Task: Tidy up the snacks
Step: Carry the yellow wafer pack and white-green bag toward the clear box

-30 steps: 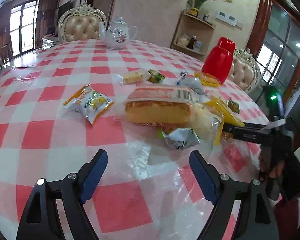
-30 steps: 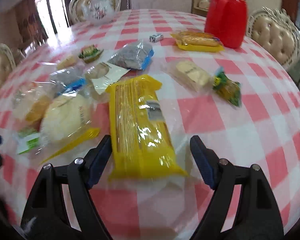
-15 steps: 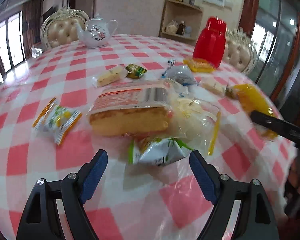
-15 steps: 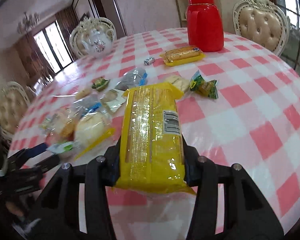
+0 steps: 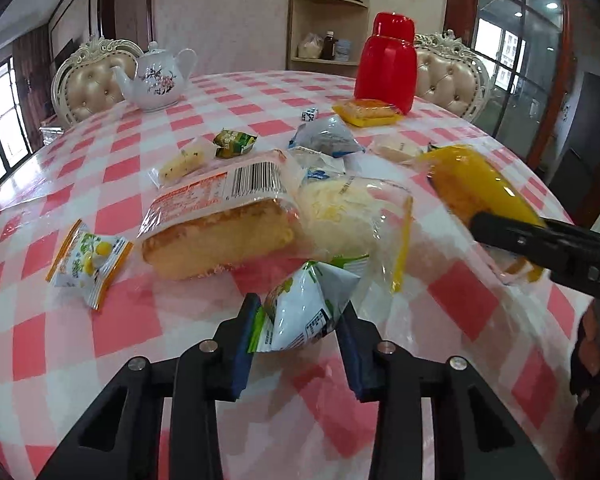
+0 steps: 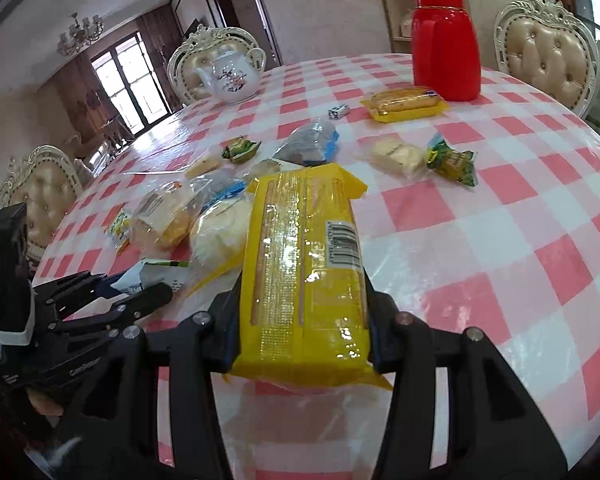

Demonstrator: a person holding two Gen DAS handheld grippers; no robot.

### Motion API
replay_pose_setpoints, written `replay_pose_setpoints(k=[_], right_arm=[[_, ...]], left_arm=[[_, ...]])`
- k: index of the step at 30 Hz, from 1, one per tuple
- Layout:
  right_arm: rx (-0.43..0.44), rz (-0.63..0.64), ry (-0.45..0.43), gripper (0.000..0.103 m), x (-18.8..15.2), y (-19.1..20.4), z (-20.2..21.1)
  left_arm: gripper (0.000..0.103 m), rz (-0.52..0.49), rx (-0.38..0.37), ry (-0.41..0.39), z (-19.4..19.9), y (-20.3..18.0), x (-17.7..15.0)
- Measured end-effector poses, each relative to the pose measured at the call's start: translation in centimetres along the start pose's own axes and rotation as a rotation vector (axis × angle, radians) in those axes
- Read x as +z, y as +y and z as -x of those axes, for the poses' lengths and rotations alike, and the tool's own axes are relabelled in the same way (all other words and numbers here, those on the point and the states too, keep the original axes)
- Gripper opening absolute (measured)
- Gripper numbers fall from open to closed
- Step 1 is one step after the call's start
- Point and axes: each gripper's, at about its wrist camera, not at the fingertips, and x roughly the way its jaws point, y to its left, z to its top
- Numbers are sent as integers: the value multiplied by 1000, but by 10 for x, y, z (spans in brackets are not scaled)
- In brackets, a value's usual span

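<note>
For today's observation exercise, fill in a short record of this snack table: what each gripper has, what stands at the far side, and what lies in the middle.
surface: round table with a red and white checked cloth
left gripper: closing on a small white and green snack packet
right gripper: shut on a long yellow biscuit pack
middle: wrapped sponge cake
far side: white teapot, red flask

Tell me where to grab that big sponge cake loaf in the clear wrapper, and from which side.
Grip the sponge cake loaf across its short width near the middle, coming down from above. It lies flat and long, with bare tablecloth along its near side. Its right end presses against the round bread bag, so avoid that end. It looks soft, so squeeze lightly.
</note>
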Motion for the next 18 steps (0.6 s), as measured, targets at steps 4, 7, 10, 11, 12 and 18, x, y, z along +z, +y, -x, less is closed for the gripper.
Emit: replay_pose_setpoints(k=[4,7,10,11,12,18], right_arm=[[4,-6,2,51,-2,0,-1],[9,-18,2,51,-6,0,0],[12,-20,-7,51,-8,2,4],[14,-22,-11,51,-8,2,5],[18,-23,-14,51,-9,3,6],[26,-31,-13,51,-17,9,9]], left_arm=[[38,11,-17,-8,9,3,-3],[38,22,-27,-24,21,6,-9],[38,44,-33,-27,28,13,-17],[38,55,-36,-28,29,16,-18],[38,70,-40,-26,30,20,-20],[38,92,-18,-42,39,28,-25]])
